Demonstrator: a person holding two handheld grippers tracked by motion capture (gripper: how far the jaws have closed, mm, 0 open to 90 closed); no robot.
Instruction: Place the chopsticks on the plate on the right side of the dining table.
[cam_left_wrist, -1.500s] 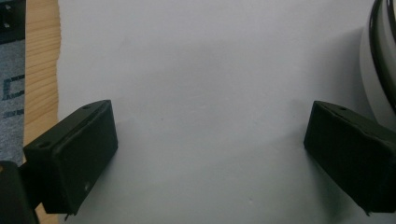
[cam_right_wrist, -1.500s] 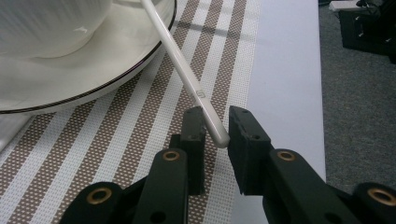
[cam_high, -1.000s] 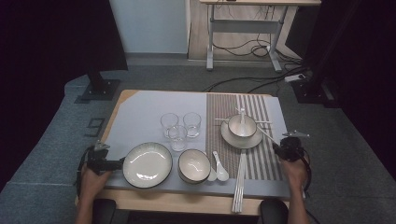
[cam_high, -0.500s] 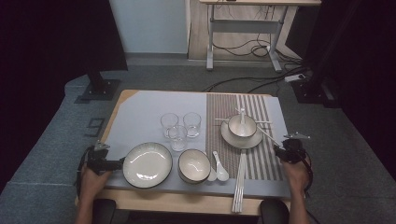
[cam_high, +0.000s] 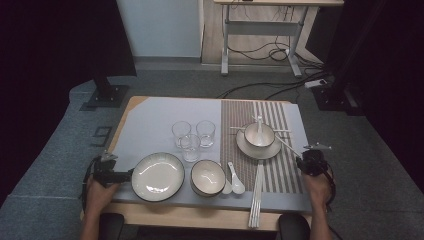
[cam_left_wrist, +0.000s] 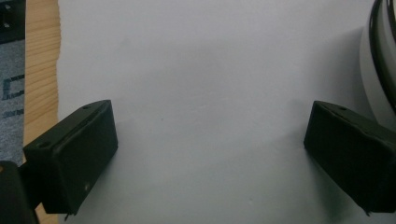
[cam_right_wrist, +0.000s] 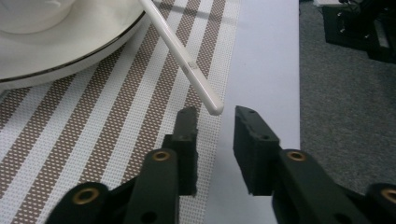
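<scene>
1. The right gripper (cam_right_wrist: 215, 122) sits at the right edge of the striped mat (cam_right_wrist: 93, 126). Its jaws have just been closing. There is a small gap between them, and nothing is squeezed in it yet.
2. The white chopstick (cam_right_wrist: 182, 58) leans on the saucer (cam_right_wrist: 70, 51), which holds a little bowl (cam_high: 259, 134). The chopstick's free end pokes out just above and in front of the jaw tips.
3. I think the job now is to grab that end. To do it well, nudge the gripper forward a tiny bit so the stick end sits right between the pads.
4. Close gently. The stick is thin and smooth, so it may slip or roll away.
5. Lift slowly, so the stick does not knock the bowl.
6. The left gripper (cam_left_wrist: 208, 154) rests over the bare grey table (cam_left_wrist: 210, 70) with its jaws wide apart, holding nothing. The big plate (cam_high: 158, 176) is just beside it.
</scene>
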